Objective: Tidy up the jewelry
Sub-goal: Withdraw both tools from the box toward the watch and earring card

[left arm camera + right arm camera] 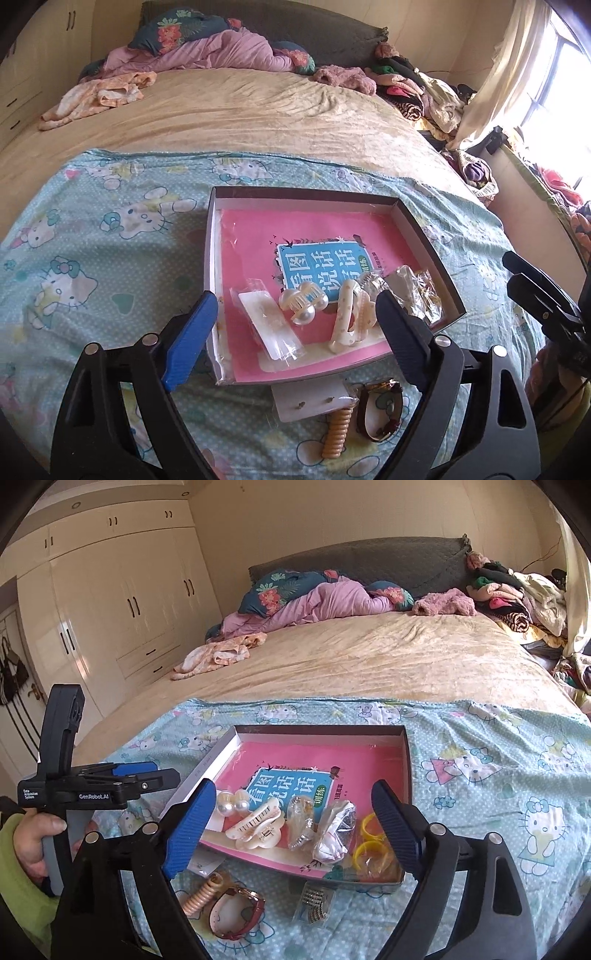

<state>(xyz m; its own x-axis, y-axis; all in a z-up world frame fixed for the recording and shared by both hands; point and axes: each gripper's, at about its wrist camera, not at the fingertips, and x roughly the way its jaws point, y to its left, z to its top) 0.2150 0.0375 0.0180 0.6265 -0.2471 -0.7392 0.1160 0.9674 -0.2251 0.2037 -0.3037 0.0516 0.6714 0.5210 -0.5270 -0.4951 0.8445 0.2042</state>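
**Loose pieces wait below the box**

At the bottom of the right wrist view, a red-strapped wristwatch [236,914], a beige spiral hair coil [201,893] and a bagged rhinestone clip [314,904] lie on the blue cartoon-print sheet [498,775], just outside the shallow pink-lined cardboard box [405,768] that holds the clips and yellow rings [369,840]. Both the right gripper [293,827] and the left gripper [295,325] are spread wide, holding nothing. The sorting looks partway done; the next move probably calls for dropping onto one loose piece.
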